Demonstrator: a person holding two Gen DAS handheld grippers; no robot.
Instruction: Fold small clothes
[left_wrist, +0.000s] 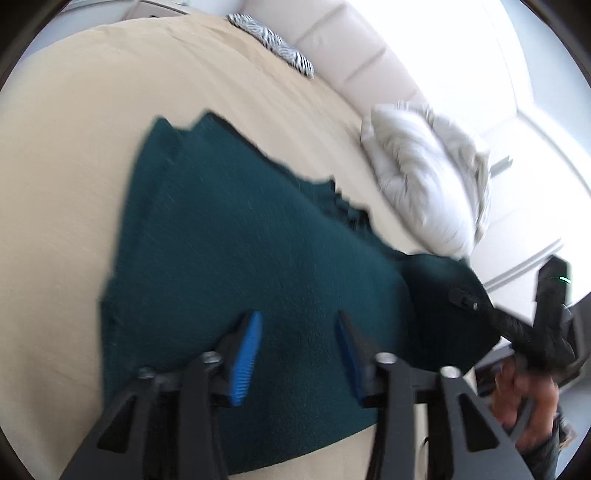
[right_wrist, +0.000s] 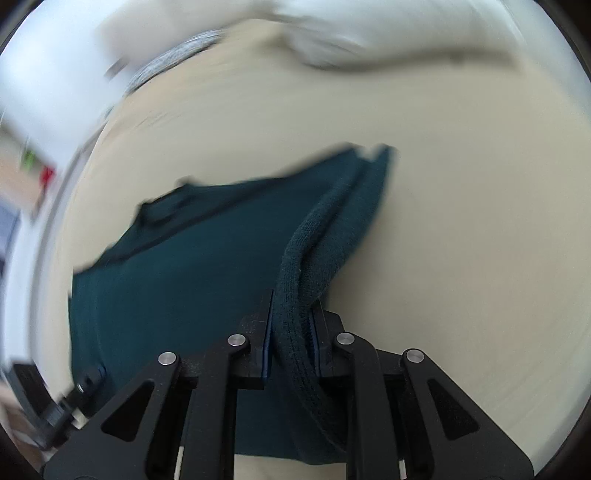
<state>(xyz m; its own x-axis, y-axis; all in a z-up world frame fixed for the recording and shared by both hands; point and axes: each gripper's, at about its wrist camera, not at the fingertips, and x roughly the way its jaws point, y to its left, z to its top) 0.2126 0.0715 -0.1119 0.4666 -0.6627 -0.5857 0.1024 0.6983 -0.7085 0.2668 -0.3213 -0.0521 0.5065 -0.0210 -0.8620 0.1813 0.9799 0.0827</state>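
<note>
A dark teal garment (left_wrist: 229, 251) lies spread on the bed (left_wrist: 74, 166), which is covered in a beige sheet; most of the cloth rests flat in the middle of the mattress. In the left wrist view its far edge is jagged and points toward the head of the bed, and its right-hand corner is lifted off the sheet.

The left gripper (left_wrist: 299, 347) hovers just above the near part of the garment. Its jaws stand roughly half open, blue pads facing each other, with nothing between them and no cloth pinched.

The right gripper (right_wrist: 291, 325) is nearly closed on a thick, ribbed hem of the garment (right_wrist: 299, 266); the folded edge runs up from between its pads and across the cloth toward the far corner. In the left wrist view this same gripper (left_wrist: 476, 306) appears at the right, held by a hand (left_wrist: 524, 398), with the raised corner bunched at its tip.

A crumpled white pillow (left_wrist: 424, 177) sits near the head of the bed, just beyond the garment's right side. A zebra-patterned cushion (left_wrist: 273, 44) lies farther off along the same edge, against a pale padded headboard (left_wrist: 354, 48)
</note>
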